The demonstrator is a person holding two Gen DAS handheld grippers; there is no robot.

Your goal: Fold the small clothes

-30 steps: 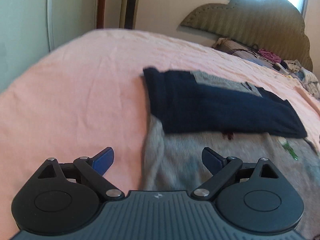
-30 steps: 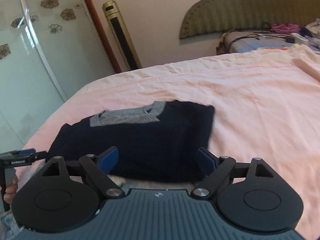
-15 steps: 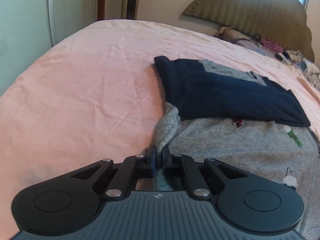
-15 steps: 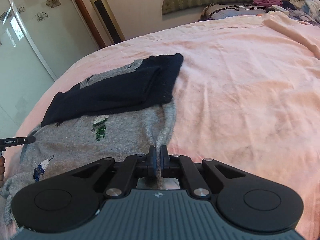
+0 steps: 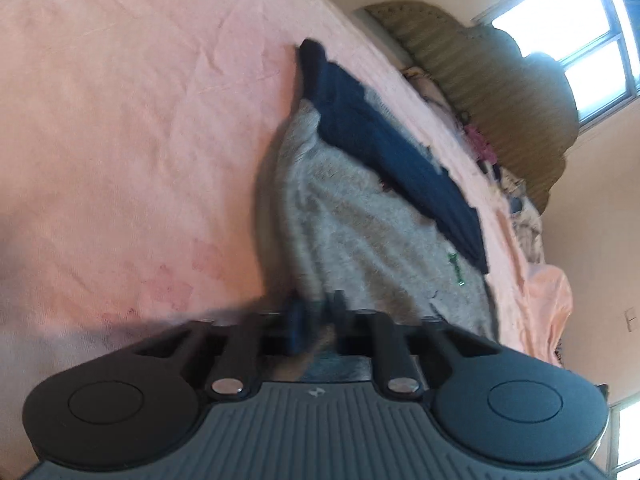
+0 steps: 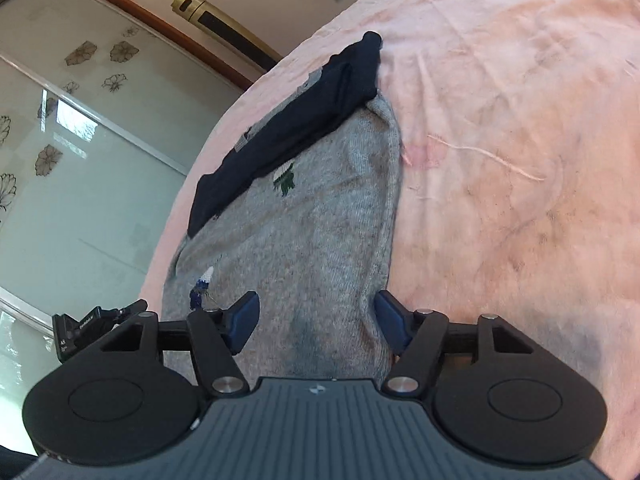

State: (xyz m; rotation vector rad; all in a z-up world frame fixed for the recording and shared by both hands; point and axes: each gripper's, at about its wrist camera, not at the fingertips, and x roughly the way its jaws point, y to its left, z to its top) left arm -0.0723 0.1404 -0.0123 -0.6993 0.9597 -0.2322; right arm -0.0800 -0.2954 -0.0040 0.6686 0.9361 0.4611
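Pink bedsheet point(image 6: 500, 120), creased and faintly stained, spread over a bed that fills most of both views. Grey knitted sweater point(image 6: 312, 240) lying flat on it, small green and blue-white motifs on the knit; near hem reaching right up to both tools. Navy sweater point(image 6: 304, 120), folded, with grey trim at its far edge, resting across the far end of the grey one.

Left hand-held gripper point(image 5: 316, 320), tilted and blurred, pads drawn close together with a bunch of grey knit pinched between them at the near left corner of the garment point(image 5: 360, 232). Right hand-held gripper point(image 6: 316, 320) spread wide, blue pads point(image 6: 394, 320) either side of the near right corner, cloth lying loose between, not clamped.

Beyond the bed in the right wrist view: frosted sliding wardrobe doors point(image 6: 80, 152) with flower decals, a brown wooden frame, a gold-and-black tower fan point(image 6: 224, 24) against a cream wall. In the left wrist view: a scalloped olive headboard point(image 5: 500, 92), a bright window point(image 5: 576, 40), jumbled clothes point(image 5: 496, 168) heaped near the headboard.
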